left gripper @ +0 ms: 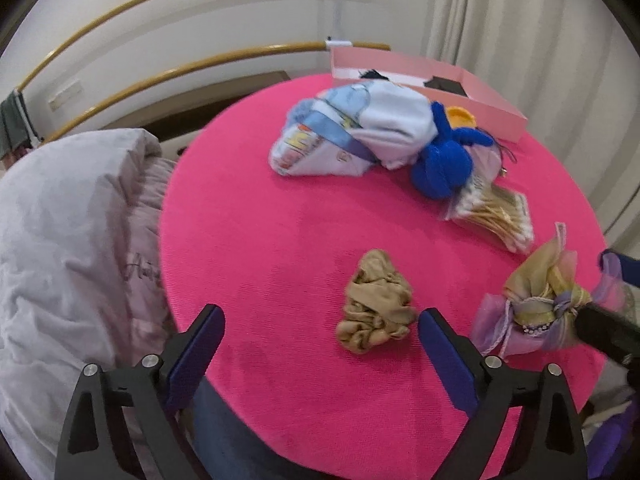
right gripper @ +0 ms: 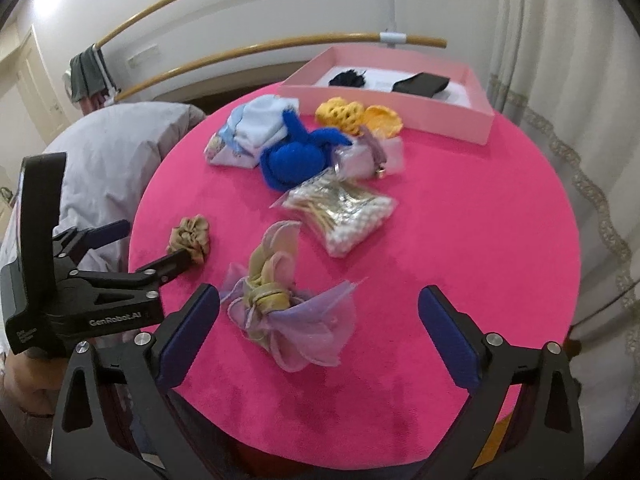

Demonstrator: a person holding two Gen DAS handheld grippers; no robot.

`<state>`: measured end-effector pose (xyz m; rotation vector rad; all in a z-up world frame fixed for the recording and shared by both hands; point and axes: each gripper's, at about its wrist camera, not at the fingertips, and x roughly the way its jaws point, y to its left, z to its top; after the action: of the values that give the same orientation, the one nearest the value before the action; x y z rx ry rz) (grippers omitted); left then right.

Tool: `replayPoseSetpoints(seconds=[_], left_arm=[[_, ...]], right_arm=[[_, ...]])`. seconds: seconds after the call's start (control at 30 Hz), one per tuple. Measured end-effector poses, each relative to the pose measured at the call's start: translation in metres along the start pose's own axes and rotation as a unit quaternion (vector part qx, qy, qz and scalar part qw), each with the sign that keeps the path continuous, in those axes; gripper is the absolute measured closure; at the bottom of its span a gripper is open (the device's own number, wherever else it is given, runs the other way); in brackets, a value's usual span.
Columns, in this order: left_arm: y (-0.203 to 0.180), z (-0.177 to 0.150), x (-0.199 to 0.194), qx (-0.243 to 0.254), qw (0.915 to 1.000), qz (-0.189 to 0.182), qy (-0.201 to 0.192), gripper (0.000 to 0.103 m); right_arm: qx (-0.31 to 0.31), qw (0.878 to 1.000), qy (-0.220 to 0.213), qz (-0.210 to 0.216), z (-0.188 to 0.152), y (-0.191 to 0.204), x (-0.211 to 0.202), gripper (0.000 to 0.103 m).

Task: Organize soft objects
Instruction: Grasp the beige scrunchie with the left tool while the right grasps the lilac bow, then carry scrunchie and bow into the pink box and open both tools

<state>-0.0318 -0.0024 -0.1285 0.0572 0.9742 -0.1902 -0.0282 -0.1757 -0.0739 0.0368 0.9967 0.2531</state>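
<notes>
A tan scrunchie [left gripper: 376,304] [right gripper: 190,240] lies on the round pink table [left gripper: 260,220]. My left gripper [left gripper: 322,316] [right gripper: 154,242] hangs open just above the cloth, with the scrunchie close to its right finger and untouched. A lilac and gold organza bow [right gripper: 288,316] [left gripper: 532,308] lies between the fingers of my right gripper [right gripper: 320,294], which is open with its pads apart from the bow. A pink box [right gripper: 400,108] [left gripper: 496,114] with two black items inside stands at the far edge.
In the middle of the table lie a pale blue cloth bundle [left gripper: 360,128], a blue knitted toy [right gripper: 292,160], yellow crocheted pieces [right gripper: 340,114] and a bag of cotton swabs [right gripper: 344,216]. A pale jacket [left gripper: 60,240] is draped at the left; a curtain [right gripper: 560,80] hangs at the right.
</notes>
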Motion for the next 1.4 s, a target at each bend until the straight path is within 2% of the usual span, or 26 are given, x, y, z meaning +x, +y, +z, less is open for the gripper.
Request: replayPoseSetpoints(seconds=[0.03, 0.1, 0.13, 0.23, 0.3, 0.33, 0.4, 0.47, 0.57, 0.83, 1.03, 1.23, 1.4], left_arm=[[-0.001, 0.001, 0.004, 0.001, 1.0, -0.007, 0.004, 0.014], [-0.002, 0.002, 0.014, -0.001, 0.9995, -0.025, 0.021, 0.026], [-0.003, 0.002, 0.017, 0.003, 0.9997, -0.019, 0.018, 0.026], [-0.004, 0.005, 0.021, 0.007, 0.9996, -0.02, 0.016, 0.034], [-0.003, 0.008, 0.023, 0.006, 0.9995, -0.028, 0.017, 0.048], [-0.003, 0.008, 0.021, 0.007, 0.9994, -0.029, 0.017, 0.051], [-0.003, 0.008, 0.021, 0.014, 0.9993, -0.031, 0.017, 0.065], [-0.004, 0.007, 0.019, 0.022, 0.9991, -0.034, 0.014, 0.075], [-0.002, 0.005, 0.014, 0.018, 0.9988, -0.042, 0.015, 0.083], [-0.007, 0.01, -0.006, 0.017, 0.9988, -0.047, 0.0, 0.085], [-0.008, 0.026, -0.032, 0.021, 0.9977, -0.054, -0.036, 0.085], [-0.005, 0.068, -0.042, 0.031, 0.9966, -0.039, -0.066, 0.084], [-0.004, 0.122, -0.048, 0.034, 0.9941, -0.029, -0.099, 0.081]], right_arm=[[0.0, 1.0, 0.004, 0.002, 0.0, 0.001, 0.004, 0.007], [0.001, 1.0, 0.015, 0.008, -0.002, 0.002, 0.014, 0.012], [0.002, 1.0, 0.018, 0.01, -0.002, 0.003, 0.017, 0.018], [0.005, 0.999, 0.029, 0.018, -0.002, 0.004, 0.029, 0.034], [0.006, 0.999, 0.034, 0.028, -0.003, 0.004, 0.034, 0.04], [0.006, 0.999, 0.037, 0.038, -0.004, 0.004, 0.036, 0.046], [0.007, 0.997, 0.041, 0.061, -0.006, 0.005, 0.039, 0.06], [0.009, 0.997, 0.037, 0.065, -0.007, 0.006, 0.039, 0.067], [0.011, 0.997, 0.03, 0.072, -0.007, 0.004, 0.035, 0.072], [0.033, 0.998, 0.01, 0.052, -0.003, -0.018, 0.019, 0.072], [0.05, 0.998, -0.01, 0.048, 0.006, -0.037, 0.004, 0.072], [0.046, 0.998, -0.042, 0.025, 0.042, -0.057, -0.009, 0.072], [0.034, 0.996, -0.081, 0.001, 0.095, -0.072, -0.022, 0.072]])
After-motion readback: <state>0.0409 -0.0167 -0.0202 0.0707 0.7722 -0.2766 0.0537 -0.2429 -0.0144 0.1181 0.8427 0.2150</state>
